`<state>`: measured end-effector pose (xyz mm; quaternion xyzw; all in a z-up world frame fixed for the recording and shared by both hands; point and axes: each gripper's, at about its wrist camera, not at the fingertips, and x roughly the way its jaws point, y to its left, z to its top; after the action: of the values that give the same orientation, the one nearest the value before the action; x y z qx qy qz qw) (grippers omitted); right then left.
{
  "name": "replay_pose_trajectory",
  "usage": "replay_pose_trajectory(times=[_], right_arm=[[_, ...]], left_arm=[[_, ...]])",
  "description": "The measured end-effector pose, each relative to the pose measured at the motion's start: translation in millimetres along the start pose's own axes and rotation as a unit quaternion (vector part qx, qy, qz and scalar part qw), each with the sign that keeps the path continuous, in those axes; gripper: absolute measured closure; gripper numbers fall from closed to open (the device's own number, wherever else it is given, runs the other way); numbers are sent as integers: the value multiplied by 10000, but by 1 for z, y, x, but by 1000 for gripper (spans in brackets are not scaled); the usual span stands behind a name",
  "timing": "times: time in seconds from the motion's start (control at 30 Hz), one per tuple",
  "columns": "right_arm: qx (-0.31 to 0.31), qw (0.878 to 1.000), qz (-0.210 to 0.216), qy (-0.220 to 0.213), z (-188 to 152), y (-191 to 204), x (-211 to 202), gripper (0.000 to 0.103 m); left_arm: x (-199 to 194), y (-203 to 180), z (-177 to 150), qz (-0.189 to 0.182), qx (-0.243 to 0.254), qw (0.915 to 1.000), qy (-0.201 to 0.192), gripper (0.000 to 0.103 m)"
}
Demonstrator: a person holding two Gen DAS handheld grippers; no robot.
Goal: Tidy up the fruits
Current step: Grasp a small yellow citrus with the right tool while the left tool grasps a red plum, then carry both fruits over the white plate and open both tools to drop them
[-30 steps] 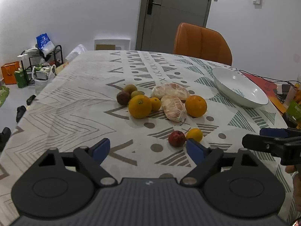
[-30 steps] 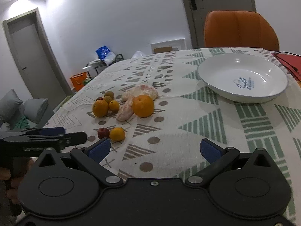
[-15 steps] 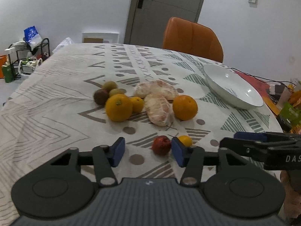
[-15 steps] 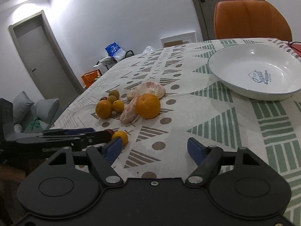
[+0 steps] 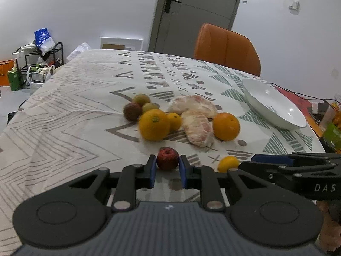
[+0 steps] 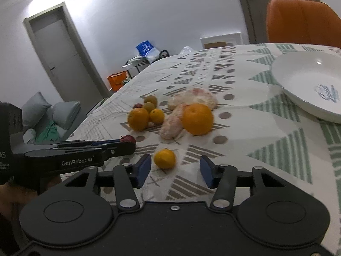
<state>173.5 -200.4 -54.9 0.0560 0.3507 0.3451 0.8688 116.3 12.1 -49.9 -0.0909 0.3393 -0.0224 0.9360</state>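
A small red fruit (image 5: 168, 158) sits on the patterned tablecloth between the blue pads of my left gripper (image 5: 167, 169), which is shut on it. Just to its right lies a small orange (image 5: 228, 163) (image 6: 164, 159). My right gripper (image 6: 175, 170) is open around that small orange, which sits nearer the left finger and touches neither pad. Behind lie two big oranges (image 5: 153, 124) (image 5: 226, 126), peeled pomelo pieces (image 5: 198, 128), a mandarin (image 5: 174, 121) and small brown-green fruits (image 5: 141, 99). An empty white plate (image 5: 275, 104) (image 6: 298, 81) stands at the right.
An orange chair (image 5: 226, 47) stands at the table's far side, before a grey door. A red mat with cables (image 5: 298, 98) lies beyond the plate. On the floor at left are a rack with bags (image 5: 40, 55). The two grippers are close side by side.
My left gripper has come forward and its wide-open fingers have shut onto the small red fruit. My right gripper has moved in toward the small orange and its opening has narrowed.
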Motion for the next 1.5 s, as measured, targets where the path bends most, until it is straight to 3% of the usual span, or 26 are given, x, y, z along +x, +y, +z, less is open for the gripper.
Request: replay_pose_trajectory(times=[0.17,0.3,0.73,1.5], right_arm=[[-120,9999,24,81,3,10,11,64],[-265,9995,12,174,4,17,19,81],[-97,9988,-311,-357,14,-5,-15,81],[670,9864,-937,-1174,23,-101,-80,81]], left_arm=[[-7,11,1,57,-77,9999,-69,82],[-11,16,3,93,-115,9998,-119,82],[-17,-3,17,-20,143,9994,-320,82],[12,-104,61,-395,1018,9931,-438,82]])
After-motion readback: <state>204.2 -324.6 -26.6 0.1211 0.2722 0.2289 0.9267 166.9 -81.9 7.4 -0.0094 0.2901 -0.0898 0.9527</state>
